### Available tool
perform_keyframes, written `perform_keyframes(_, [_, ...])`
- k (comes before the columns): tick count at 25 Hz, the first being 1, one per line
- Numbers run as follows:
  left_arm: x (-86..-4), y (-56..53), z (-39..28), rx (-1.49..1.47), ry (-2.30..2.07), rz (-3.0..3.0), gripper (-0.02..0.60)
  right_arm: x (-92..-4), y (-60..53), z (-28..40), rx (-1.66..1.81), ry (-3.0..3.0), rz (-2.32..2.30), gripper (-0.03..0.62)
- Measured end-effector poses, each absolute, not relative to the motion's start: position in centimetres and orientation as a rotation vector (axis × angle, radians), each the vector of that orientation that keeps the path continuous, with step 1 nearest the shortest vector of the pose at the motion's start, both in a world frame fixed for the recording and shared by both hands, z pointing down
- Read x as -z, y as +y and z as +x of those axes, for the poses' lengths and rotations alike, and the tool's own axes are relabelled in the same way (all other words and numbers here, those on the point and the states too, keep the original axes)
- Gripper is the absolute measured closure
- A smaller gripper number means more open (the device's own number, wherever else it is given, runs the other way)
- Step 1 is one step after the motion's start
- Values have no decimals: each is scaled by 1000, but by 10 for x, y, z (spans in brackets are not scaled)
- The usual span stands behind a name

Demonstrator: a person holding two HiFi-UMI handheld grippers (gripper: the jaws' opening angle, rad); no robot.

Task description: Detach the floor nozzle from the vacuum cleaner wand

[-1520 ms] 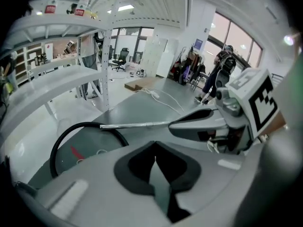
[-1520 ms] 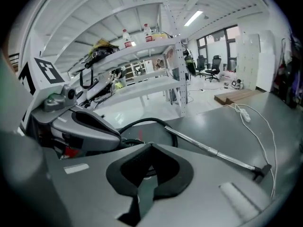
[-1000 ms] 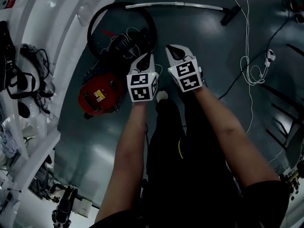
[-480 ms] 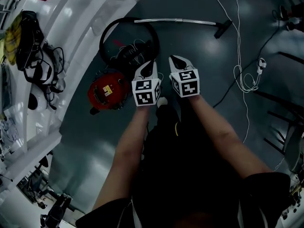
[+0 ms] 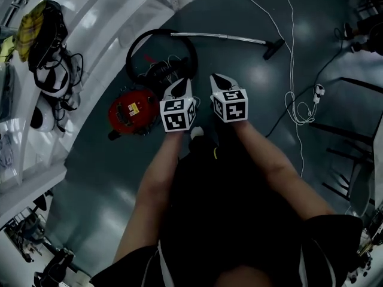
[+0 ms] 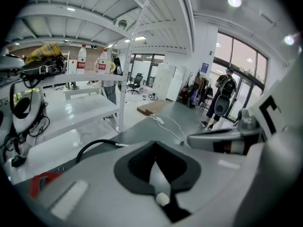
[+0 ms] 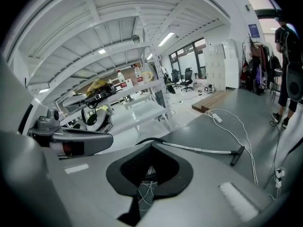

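The left hand-held gripper (image 5: 182,84) and right hand-held gripper (image 5: 216,79) hover side by side, jaws closed on nothing, above the grey floor (image 5: 257,106). The floor nozzle (image 5: 273,48) lies well ahead, joined to the wand (image 5: 218,37), beyond the red vacuum cleaner (image 5: 130,111).

Left tongs (image 5: 184,84) closed, empty; right tongs (image 5: 216,79) same; side by side

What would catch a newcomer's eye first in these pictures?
The left gripper and right gripper, both shut and empty, hang side by side mid-picture in the head view. On the floor lie a red vacuum cleaner at left and, at top, a long metal wand with the floor nozzle at its right end.
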State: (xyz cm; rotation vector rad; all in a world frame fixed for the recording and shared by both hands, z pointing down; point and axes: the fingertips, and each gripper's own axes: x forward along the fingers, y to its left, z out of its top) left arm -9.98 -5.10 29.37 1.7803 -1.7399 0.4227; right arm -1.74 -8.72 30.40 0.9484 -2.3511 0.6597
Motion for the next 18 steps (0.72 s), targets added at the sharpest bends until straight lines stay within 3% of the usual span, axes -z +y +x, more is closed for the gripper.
perform_keyframes(18, [-282,-17,-106,-387,-1703,1761,572,-296,-51,-24,-681,-2332,942,600])
